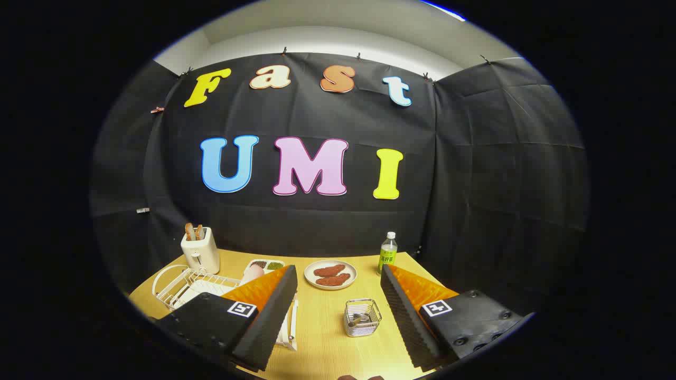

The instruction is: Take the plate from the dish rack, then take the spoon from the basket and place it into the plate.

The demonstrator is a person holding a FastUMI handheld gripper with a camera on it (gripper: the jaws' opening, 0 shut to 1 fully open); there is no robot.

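Presently nothing is held by the gripper (pixel 338 287), its fingers spread wide and empty above the table (pixel 322 343); the plate (pixel 203 287) is judged still in the dish rack (pixel 171 285) beyond the left finger, the spoon (pixel 360 319) in the basket (pixel 362 317) between them.

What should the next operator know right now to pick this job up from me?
Hand-held gripper: open, holding nothing, above the table.
Dish rack: beyond the left finger, partly hidden by it; I cannot make out the plate in it.
Basket: on the table between the fingers, with what looks like the spoon inside.
Done: nothing that shows.
Left: take the plate from the rack, then put the spoon on it.
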